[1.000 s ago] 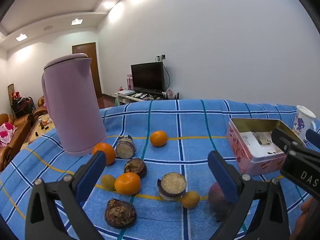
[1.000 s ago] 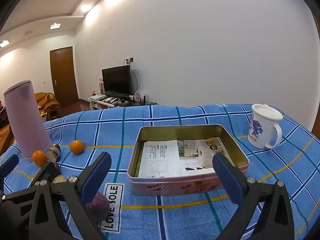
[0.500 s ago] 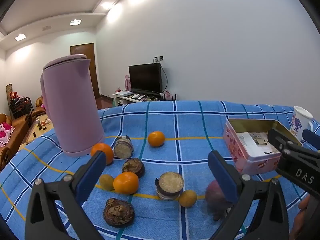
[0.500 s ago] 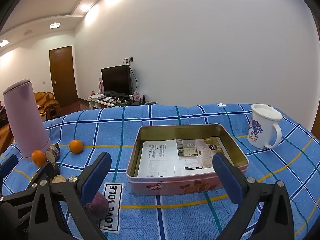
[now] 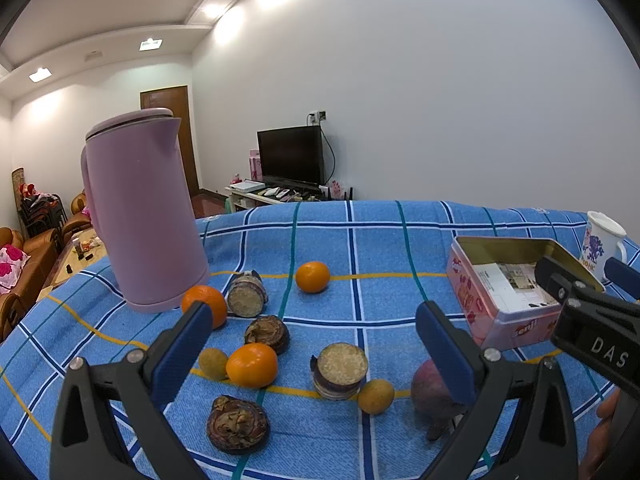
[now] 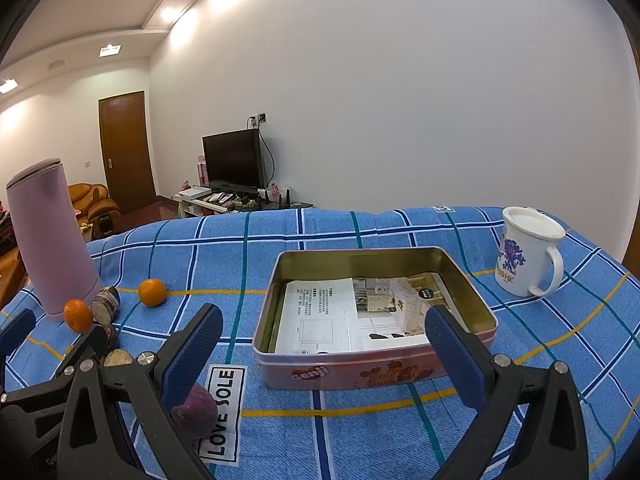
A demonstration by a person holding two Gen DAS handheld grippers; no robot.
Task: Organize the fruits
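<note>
Left tool (image 5: 312, 342) drifted slightly back from oranges (image 5: 251, 365); both tools wide, empty; right tool (image 6: 324, 342) steady before tin (image 6: 376, 366).

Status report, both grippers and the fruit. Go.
Left gripper open, empty, above the scattered fruit. Right gripper open, empty, facing the tin. Oranges loose on the cloth; tin holds only papers. Nothing blocking.

Both grippers hover low and level, left gripper (image 5: 316, 344) and right gripper (image 6: 326, 342) side by side, jaws wide apart, nothing held.
</note>
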